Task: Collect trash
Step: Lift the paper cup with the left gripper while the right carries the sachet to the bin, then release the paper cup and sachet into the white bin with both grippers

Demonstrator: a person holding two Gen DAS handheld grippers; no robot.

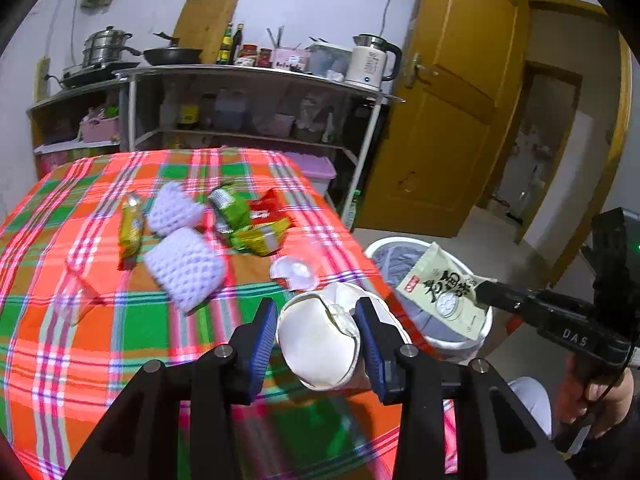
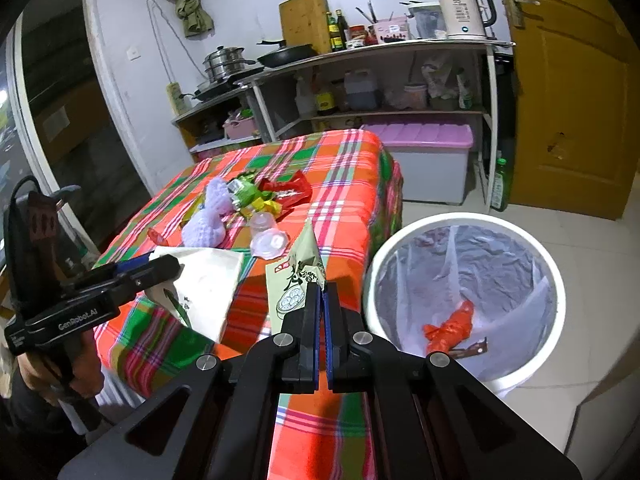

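My left gripper [image 1: 316, 308] is shut on a crushed white paper cup [image 1: 320, 344], which it holds above the near right corner of the plaid table [image 1: 80, 340]. My right gripper [image 2: 322, 288] is shut on a beige-green snack packet [image 2: 294, 280]. In the left wrist view that packet [image 1: 440, 288] hangs over the white trash bin [image 1: 376, 246], which stands on the floor beside the table. Loose on the cloth lie two white foam nets [image 1: 184, 268], green wrappers [image 1: 232, 208], a red wrapper [image 1: 272, 208], a yellow wrapper [image 1: 131, 224] and a clear plastic lid [image 1: 294, 270].
The bin [image 2: 552, 272] has a grey liner, with a red wrapper [image 2: 452, 326] at its bottom. Behind the table stands a metal shelf [image 2: 400, 46] with a kettle, pans and bottles. A lilac-lidded storage box [image 2: 424, 140] sits beneath it, and a wooden door [image 2: 568, 100] is on the right.
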